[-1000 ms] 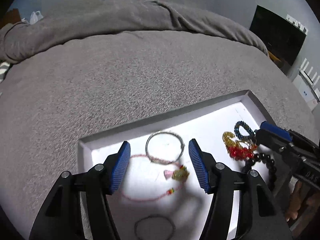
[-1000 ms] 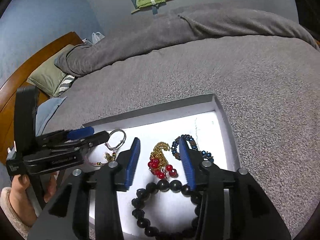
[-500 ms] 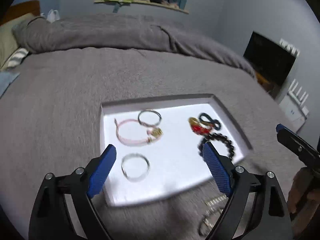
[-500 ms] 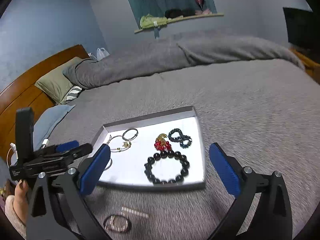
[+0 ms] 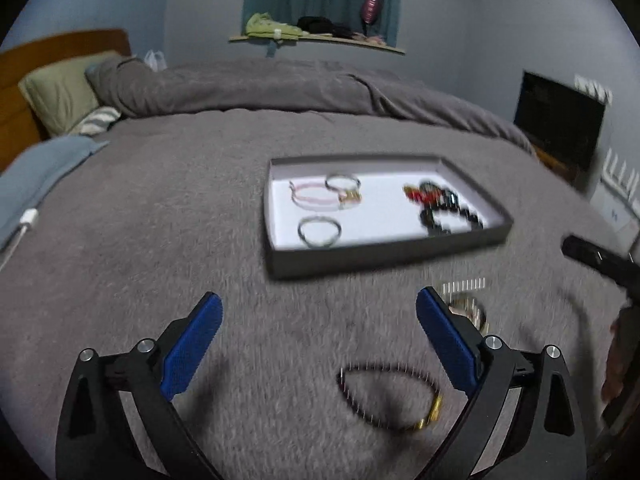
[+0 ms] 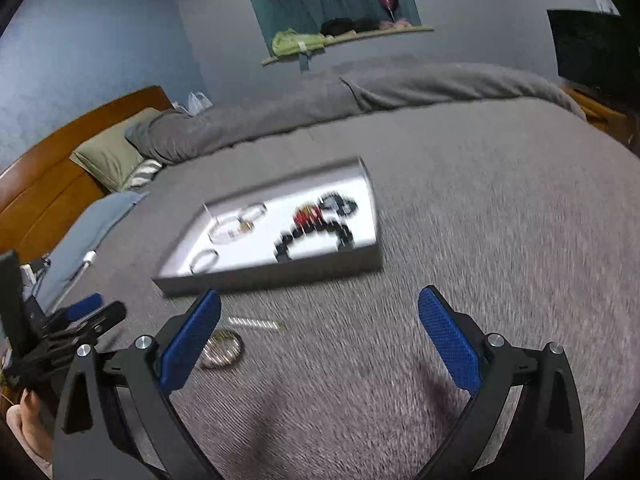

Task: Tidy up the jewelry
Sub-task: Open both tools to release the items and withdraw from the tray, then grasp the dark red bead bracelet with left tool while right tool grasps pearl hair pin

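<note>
Grey fleece blanket (image 5: 168,240) on the bed carries everything. Left tongs (image 5: 318,344) are spread wide and hold nothing; right tongs (image 6: 320,342) likewise, wide apart and empty.

Near: a dark cord bracelet with a gold clasp (image 5: 390,398) lies on the blanket between the left tongs' fingers, closer to the right-hand one. Just past that finger's tip, a gold bangle stack (image 5: 470,312) and a thin pale bar (image 5: 464,283); blur hides what the bar is. In the right wrist view the same bangles (image 6: 222,348) sit just beyond the tip of the right tongs' left finger.

Far: grey tray (image 5: 384,254), well ahead of both tongs, already holds a pink cord bracelet (image 5: 316,196), two silver bangles (image 5: 320,232), red-gold beads (image 5: 420,194) and a black bead bracelet (image 5: 448,218).

Judgement: step in hand is fetching the loose pieces; three are left outside the tray. Next move: lower the left tongs over the dark cord and close on the strand or the clasp. The cord is thin and limp on deep pile, so the fingers must press in low or they will snag fleece.
</note>
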{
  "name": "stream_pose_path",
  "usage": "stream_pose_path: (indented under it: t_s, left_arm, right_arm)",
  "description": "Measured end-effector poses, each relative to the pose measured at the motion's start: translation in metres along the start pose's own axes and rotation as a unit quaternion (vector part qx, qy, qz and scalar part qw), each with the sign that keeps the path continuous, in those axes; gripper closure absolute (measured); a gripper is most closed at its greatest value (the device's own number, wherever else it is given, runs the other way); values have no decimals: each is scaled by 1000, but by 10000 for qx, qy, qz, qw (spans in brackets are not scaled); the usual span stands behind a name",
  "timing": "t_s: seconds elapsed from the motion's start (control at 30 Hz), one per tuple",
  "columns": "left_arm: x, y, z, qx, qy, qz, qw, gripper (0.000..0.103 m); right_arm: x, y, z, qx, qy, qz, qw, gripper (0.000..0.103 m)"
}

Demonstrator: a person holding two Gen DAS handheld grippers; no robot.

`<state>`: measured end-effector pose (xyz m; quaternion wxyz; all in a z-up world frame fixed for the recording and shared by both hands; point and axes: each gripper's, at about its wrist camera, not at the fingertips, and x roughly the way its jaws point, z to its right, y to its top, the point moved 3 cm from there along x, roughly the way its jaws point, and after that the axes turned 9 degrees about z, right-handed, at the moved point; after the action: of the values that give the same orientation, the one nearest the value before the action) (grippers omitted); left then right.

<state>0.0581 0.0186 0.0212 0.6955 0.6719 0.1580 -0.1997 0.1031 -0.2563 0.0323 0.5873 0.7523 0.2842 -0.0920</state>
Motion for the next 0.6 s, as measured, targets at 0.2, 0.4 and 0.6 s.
stream_pose_path:
  t_s: [0.2, 0.4, 0.6]
  left_arm:
    - [-2, -30, 18, 338, -355, -380, 9981, 6]
    - [2, -41, 31, 447, -586, -533, 9959, 6]
    - [6, -48, 39, 533, -740, -619, 9939, 6]
  right_arm:
    - [3, -12, -4, -195, 72, -77, 9998, 5]
    - [7, -14, -5, -270, 73, -156, 9995, 5]
    - [8, -17, -3, -315, 14, -191, 9993, 5]
